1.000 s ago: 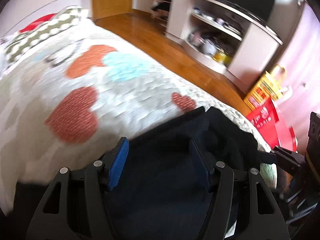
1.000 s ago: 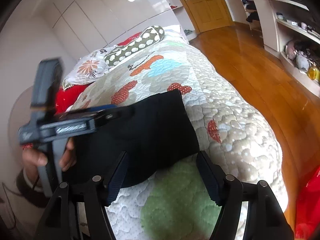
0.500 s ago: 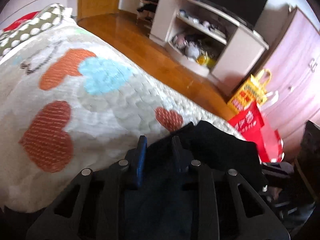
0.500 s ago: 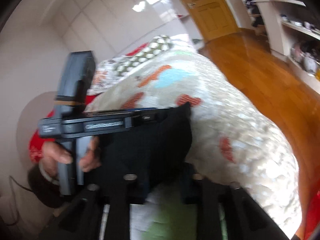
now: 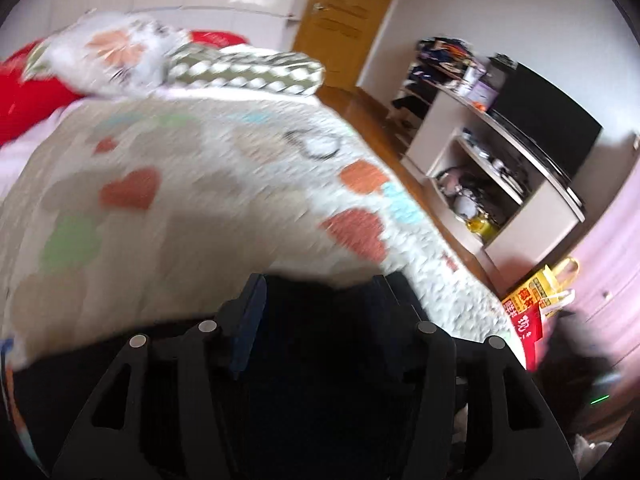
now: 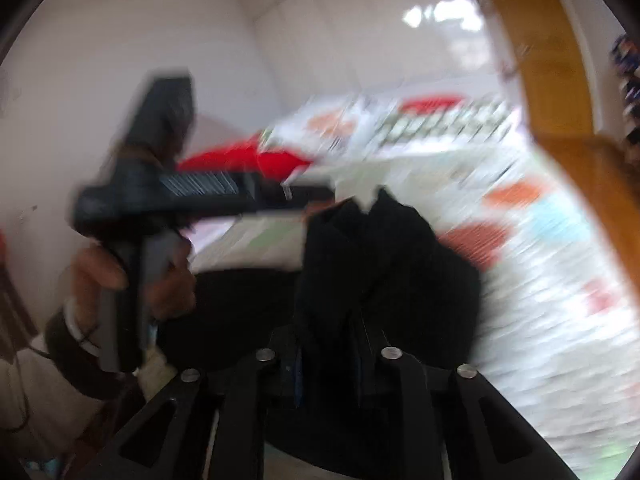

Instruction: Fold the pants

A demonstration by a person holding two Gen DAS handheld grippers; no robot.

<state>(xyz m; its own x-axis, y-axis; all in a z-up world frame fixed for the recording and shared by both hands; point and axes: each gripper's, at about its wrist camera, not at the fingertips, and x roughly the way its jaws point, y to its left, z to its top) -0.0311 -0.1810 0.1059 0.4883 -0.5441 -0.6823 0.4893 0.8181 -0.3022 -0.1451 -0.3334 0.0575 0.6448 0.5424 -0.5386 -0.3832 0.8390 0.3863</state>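
Both grippers are in the thick of a fold here! Low in the left wrist view, the left gripper [image 5: 316, 300] has its jaws opening, dark cloth of the pants [image 5: 320, 360] filling the gap between them; whether the pads press on the fabric I cannot tell, it is all black on black. In the right wrist view the right gripper [image 6: 330, 364] sits bottom centre, jaws also opening, a bunched ridge of the pants [image 6: 384, 264] standing up between the fingers and looking pinched. The left gripper shows there too, mid-left, held by a hand [image 6: 132, 280].

My read: an edge of the pants is being carried over across the bed, mid-fold. Next comes laying that edge flat, lined up with the layer below, then letting go cleanly so nothing drags.

The surface is a quilted bedspread [image 5: 200, 208] with orange, green and blue hearts, soft and yielding. Pillows [image 5: 240, 68] lie upper left, a wooden door [image 5: 344, 28] at top centre, wooden floor, a cluttered shelf unit [image 5: 500, 200] with a dark screen on the right, bright bags [image 5: 536, 300] lower right. Heavy blur all round.
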